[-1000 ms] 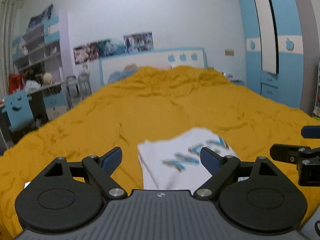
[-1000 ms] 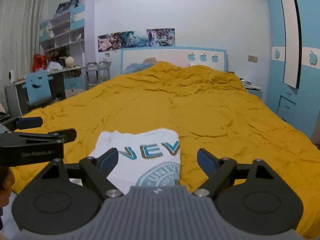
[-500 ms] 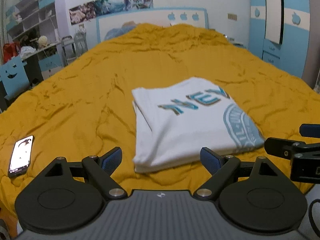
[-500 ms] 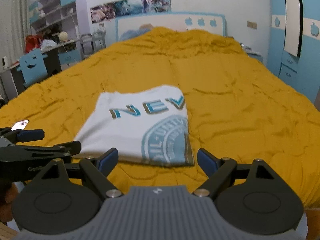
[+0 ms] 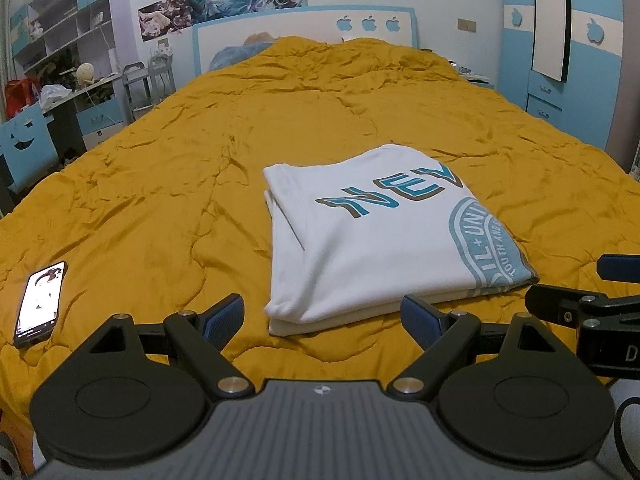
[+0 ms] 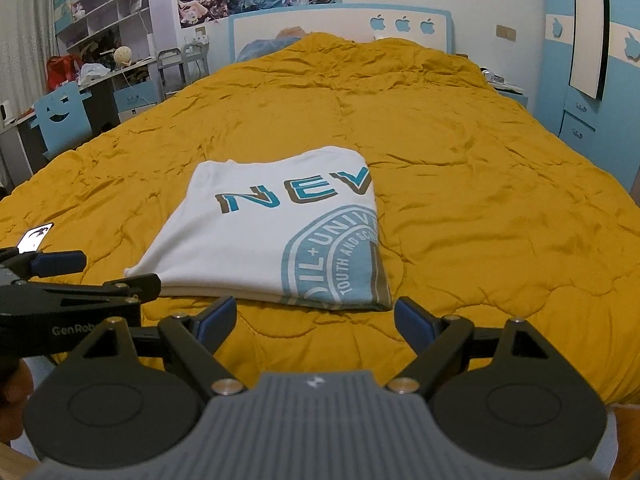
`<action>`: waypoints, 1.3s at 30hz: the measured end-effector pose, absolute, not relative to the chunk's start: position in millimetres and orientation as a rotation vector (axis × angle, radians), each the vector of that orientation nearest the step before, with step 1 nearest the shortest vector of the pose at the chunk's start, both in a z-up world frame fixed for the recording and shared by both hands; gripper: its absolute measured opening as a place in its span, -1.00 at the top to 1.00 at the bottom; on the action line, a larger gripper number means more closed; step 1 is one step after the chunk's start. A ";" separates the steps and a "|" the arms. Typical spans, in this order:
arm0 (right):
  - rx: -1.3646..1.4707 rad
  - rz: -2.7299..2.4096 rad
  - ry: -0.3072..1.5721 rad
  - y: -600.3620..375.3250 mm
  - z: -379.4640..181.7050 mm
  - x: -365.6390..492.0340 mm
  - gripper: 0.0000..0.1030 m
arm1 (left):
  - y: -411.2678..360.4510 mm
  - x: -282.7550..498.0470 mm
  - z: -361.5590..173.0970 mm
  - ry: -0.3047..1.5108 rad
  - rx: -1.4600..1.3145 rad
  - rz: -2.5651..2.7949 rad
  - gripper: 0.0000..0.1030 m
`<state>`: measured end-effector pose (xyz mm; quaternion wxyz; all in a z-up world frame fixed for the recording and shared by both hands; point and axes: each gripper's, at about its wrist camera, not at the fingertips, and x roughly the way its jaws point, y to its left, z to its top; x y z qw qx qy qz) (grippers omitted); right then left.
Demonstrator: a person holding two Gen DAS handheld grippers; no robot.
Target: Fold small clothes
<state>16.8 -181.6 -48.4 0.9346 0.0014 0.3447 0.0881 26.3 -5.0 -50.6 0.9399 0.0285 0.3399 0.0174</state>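
Observation:
A white T-shirt (image 5: 372, 240) with blue lettering and a round blue print lies folded into a flat rectangle on the yellow quilt (image 5: 200, 152). It also shows in the right wrist view as the same folded shirt (image 6: 264, 236). My left gripper (image 5: 322, 316) hangs open just short of the shirt's near edge, nothing between its fingers. My right gripper (image 6: 314, 318) is open too, in front of the shirt's near right corner, holding nothing. Each gripper appears at the edge of the other's view.
A phone (image 5: 40, 302) lies face up on the quilt at the near left. A desk with a blue chair (image 6: 60, 120) and shelves stands left of the bed. A blue wardrobe (image 5: 560, 60) stands on the right. The headboard (image 6: 340, 28) is at the far end.
Both grippers have tilted down and drawn back a little, so the folded shirt now sits fully in view ahead of them. The shirt itself has not moved.

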 end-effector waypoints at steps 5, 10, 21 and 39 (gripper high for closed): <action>-0.002 0.180 0.705 -181.3 -48.5 17.0 -0.59 | -4.0 28.9 -49.5 0.696 0.057 0.038 -0.99; -0.003 0.181 0.704 -181.2 -48.8 17.3 -0.59 | -3.9 28.9 -49.6 0.695 0.057 0.038 -0.99; -0.004 0.183 0.704 -179.9 -49.1 17.8 -0.59 | -4.0 29.0 -49.7 0.697 0.056 0.037 -0.99; -0.003 0.185 0.709 -181.2 -51.4 19.0 -0.59 | -4.4 29.0 -50.1 0.698 0.055 0.038 -0.99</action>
